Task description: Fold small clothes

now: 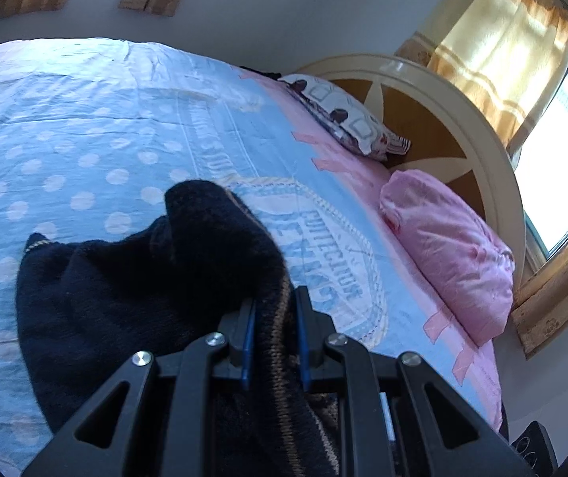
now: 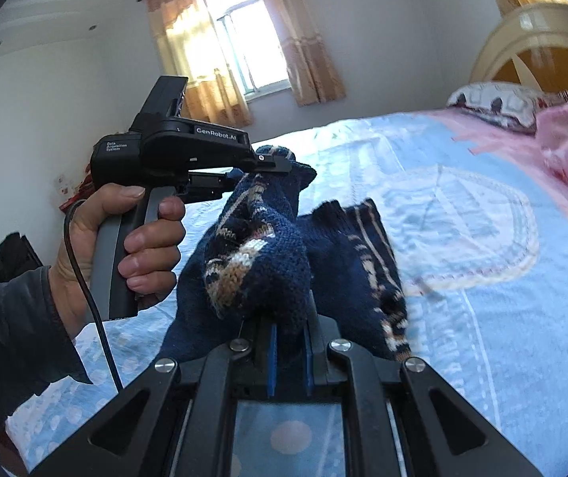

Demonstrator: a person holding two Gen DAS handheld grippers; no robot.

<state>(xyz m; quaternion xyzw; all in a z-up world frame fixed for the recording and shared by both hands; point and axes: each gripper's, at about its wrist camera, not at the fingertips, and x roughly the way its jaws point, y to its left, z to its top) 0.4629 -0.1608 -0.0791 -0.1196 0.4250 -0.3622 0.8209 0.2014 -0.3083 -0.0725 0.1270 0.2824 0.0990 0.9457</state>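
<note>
Navy knit makes up the small garment (image 2: 268, 254), a thick woollen piece with tan and cream patterned bands and a ribbed edge. It hangs bunched above the bed (image 1: 85, 139), held at two places: the left gripper (image 1: 274, 310) has its jaws clamped on a fold where a tan stripe runs between the blue pads, and the right gripper (image 2: 289, 342) has its jaws clamped on a rounded wad of the same knit.

From the left wrist view the garment looks almost plain dark, with only a thin tan stripe and a small striped corner; it droops down to the left over the blue polka-dot bedspread (image 1: 65, 119). That view also shows a pink pillow (image 1: 454, 254), a patterned pillow (image 1: 343, 119) behind it, the curved cream and brown headboard (image 1: 423, 119) and yellow curtains (image 1: 494, 51) at a bright window.

The right wrist view brings out the cream and tan pattern much more clearly, and shows a ribbed flap hanging to the right. Only here can the person's left hand (image 2: 125, 238) be seen, wrapped around the grey handle of the left gripper (image 2: 284, 167), with a dark sleeve (image 2: 9, 338) and a black cable (image 2: 93, 298) trailing down.

Printed on the left gripper's body are "GenRobot.AI" and, smaller, "Data Acquisition System". Lettering on the bedspread's round emblem (image 1: 323, 262) is only partly readable.
</note>
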